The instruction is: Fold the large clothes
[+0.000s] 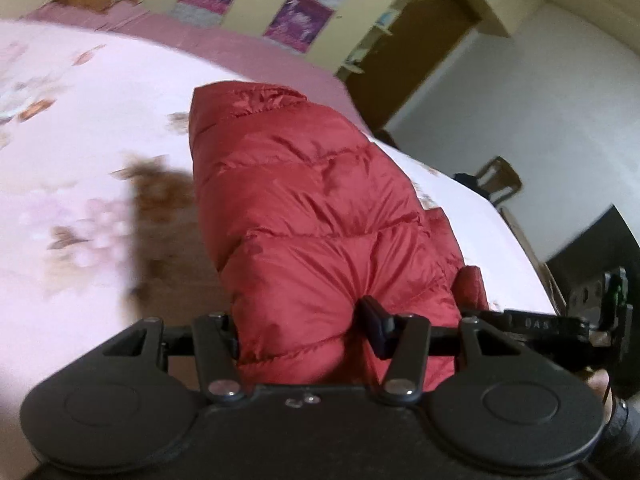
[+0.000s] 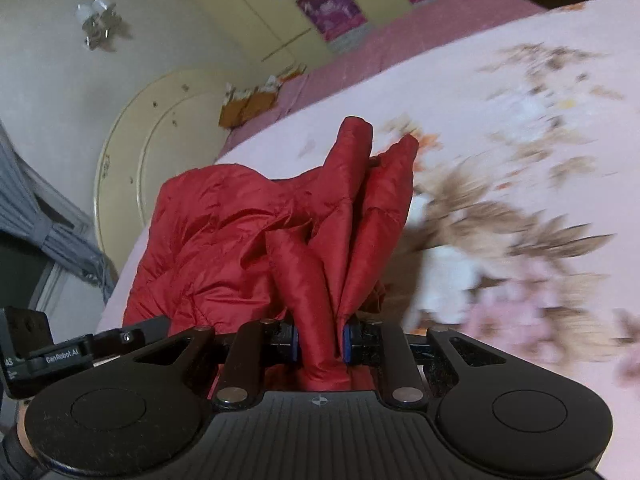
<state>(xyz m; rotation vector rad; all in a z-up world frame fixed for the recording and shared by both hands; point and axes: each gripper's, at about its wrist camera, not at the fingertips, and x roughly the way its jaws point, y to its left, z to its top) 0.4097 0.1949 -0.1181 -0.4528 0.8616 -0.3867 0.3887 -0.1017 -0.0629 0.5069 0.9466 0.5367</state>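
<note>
Right wrist: wardrobe (image 2: 256,12) beyond bed (image 2: 500,80)

Likely a home bedroom — floral-sheeted bed (image 1: 100,128), wardrobe (image 2: 248,8) behind.

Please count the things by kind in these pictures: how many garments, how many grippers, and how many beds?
Red puffer jacket: 1
Grippers: 2, left gripper and right gripper, each shut on the jacket
Bed with pink floral sheet: 1
Total: 4
</note>
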